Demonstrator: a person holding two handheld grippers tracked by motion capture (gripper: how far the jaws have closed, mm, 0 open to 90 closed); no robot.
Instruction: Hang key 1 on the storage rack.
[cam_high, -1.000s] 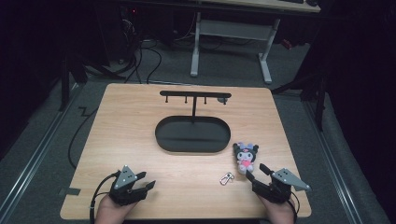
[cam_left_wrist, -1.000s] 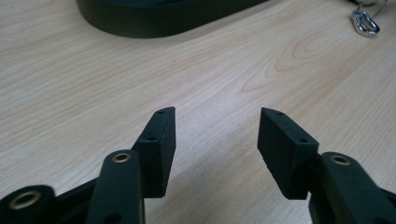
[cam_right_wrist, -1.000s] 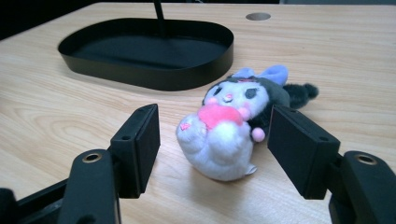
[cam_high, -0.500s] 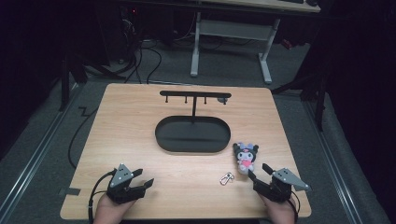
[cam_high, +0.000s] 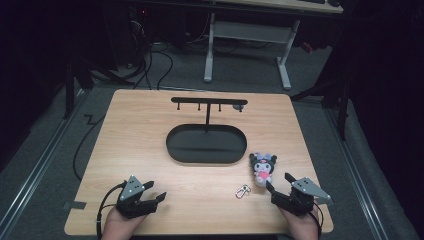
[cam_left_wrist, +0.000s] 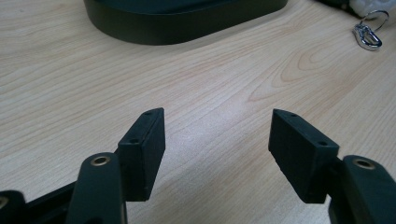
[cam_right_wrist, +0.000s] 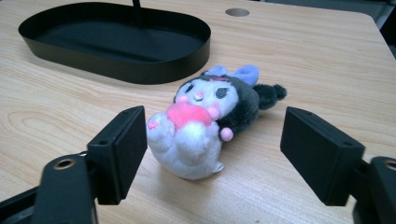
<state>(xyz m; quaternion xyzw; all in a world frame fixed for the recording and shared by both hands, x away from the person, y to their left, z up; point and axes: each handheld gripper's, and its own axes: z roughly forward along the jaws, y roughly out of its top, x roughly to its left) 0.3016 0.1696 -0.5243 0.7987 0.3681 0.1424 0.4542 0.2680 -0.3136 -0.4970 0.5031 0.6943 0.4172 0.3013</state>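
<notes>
Plush keychain toy (cam_right_wrist: 201, 123) lying on its back on the desk (cam_high: 150, 130), just beside the right end of the black oval tray (cam_high: 206, 145), with its feet toward the right gripper (cam_high: 280, 187). Right gripper wide open and holding nothing, jaws standing to either side of the toy in the right gripper view but not touching it. Left gripper (cam_high: 156, 196) also wide open and empty, low over bare wood near the front edge.

Probably a grasp of the toy as the step in hand, perhaps for hanging on the hook bar (cam_high: 209, 101) that rises from the tray. Better to go forward until the soft body sits well between the pads, then to close gently on the white belly, not on the head. Good to mind the silver clasp (cam_high: 243, 190) lying near the toy on the left; whether joined to it by a ring, cannot tell.

Light wooden desk top, smooth, with clear grain and a round cable hole (cam_right_wrist: 237, 12). Dark room around, grey floor, cables, white legs of another table (cam_high: 245, 45) behind.
</notes>
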